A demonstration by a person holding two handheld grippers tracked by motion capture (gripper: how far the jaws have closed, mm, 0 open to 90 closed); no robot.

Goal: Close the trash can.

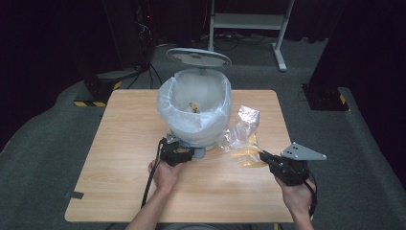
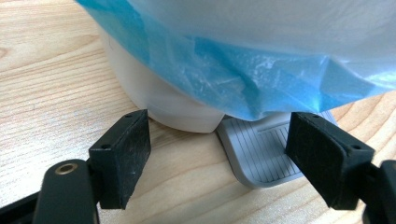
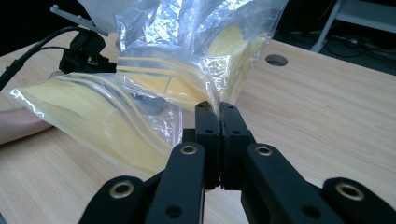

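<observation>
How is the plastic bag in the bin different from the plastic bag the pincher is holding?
The bin liner is cloudy bluish-white; the snack bag is clear with yellow inside. The bin liner is stretched open over the pedal bin, while the snack bag is crumpled and pinched shut by the right gripper. The bin liner looks bigger than the snack bag. Both are thin, crinkly plastic.

From above, the small yellow thing [image 1: 194,106] inside my lined bin [image 1: 201,125] is too tiny to identify, the plastic liner [image 2: 261,60] hides most of the bin's body, and my forearms are cut off at the bottom edge.
</observation>
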